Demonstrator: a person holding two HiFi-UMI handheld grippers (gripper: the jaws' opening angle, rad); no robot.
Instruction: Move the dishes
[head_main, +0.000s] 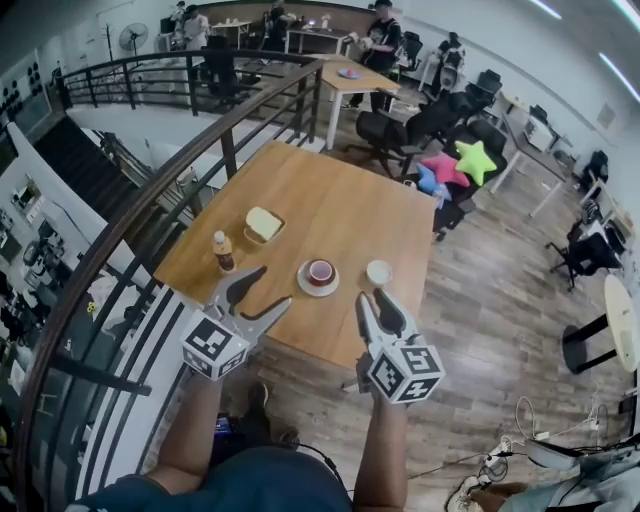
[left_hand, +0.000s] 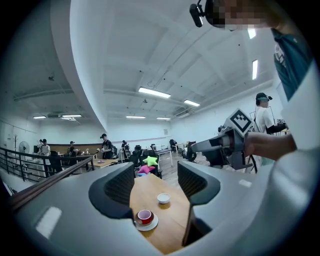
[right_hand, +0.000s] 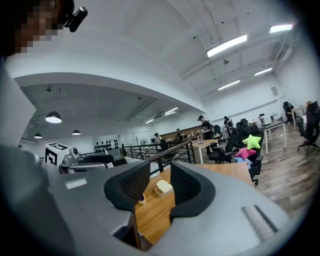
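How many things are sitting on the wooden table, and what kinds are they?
Bottle: 1
Red cup: 1
White saucer under the cup: 1
Small white bowl: 1
Tray: 1
Pale yellow block on the tray: 1
Total: 6

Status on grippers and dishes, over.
Left gripper open, empty; right gripper open, empty. Red cup on saucer and white bowl on table, ungripped. Bottle near left gripper's tips.
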